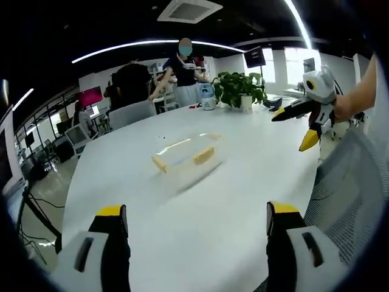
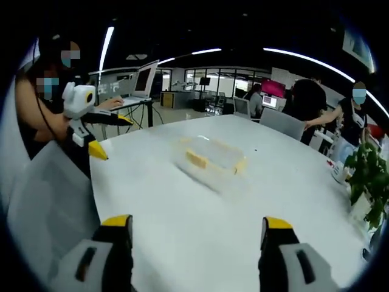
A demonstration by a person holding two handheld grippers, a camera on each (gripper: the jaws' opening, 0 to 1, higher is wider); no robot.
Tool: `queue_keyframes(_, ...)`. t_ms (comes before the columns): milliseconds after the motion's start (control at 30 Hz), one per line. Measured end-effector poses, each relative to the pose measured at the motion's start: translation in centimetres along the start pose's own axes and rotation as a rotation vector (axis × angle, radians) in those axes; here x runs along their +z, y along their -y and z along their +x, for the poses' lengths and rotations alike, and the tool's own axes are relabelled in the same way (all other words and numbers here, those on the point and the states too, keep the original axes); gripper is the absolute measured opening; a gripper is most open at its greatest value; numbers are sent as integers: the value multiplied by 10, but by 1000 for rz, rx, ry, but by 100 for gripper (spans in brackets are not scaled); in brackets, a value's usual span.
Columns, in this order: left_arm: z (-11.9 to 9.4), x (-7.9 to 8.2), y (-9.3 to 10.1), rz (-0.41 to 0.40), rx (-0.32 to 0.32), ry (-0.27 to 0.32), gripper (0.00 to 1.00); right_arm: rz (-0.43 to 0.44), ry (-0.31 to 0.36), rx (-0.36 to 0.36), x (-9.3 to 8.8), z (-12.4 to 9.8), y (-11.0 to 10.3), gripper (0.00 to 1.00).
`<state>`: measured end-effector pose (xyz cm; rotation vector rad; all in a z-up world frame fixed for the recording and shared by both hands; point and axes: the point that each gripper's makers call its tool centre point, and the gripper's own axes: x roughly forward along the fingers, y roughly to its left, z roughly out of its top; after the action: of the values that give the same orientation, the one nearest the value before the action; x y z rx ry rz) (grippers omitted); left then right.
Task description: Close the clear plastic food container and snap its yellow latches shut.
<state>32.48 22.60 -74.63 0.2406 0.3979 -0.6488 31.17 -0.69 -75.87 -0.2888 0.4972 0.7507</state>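
Hovering wide open and empty, the left gripper (image 1: 197, 222) and right gripper (image 2: 197, 231) sit well short of the clear container (image 1: 185, 155), alone mid-table (image 1: 182, 243). Approaching squarely, lid seated first, should let each yellow latch (image 1: 203, 156) press down cleanly.

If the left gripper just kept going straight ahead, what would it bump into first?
Probably the clear plastic food container with yellow latches, lying ahead between the open left gripper jaws on the white table. Depth is hard to judge.
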Motion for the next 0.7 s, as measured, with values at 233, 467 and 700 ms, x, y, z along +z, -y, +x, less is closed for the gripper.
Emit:
queue_keyframes(233, -6, -4, 1, -26, 14, 10, 92, 14, 4, -22, -7, -6, -3, 86)
queue_keyframes(467, -6, -9, 2, -28, 9, 3, 93, 24, 3, -29, -9, -7, -2, 86)
queue_keyframes(700, -8, -14, 3, -35, 11, -9, 92, 25, -1, -28, -12, -7, -3, 87)
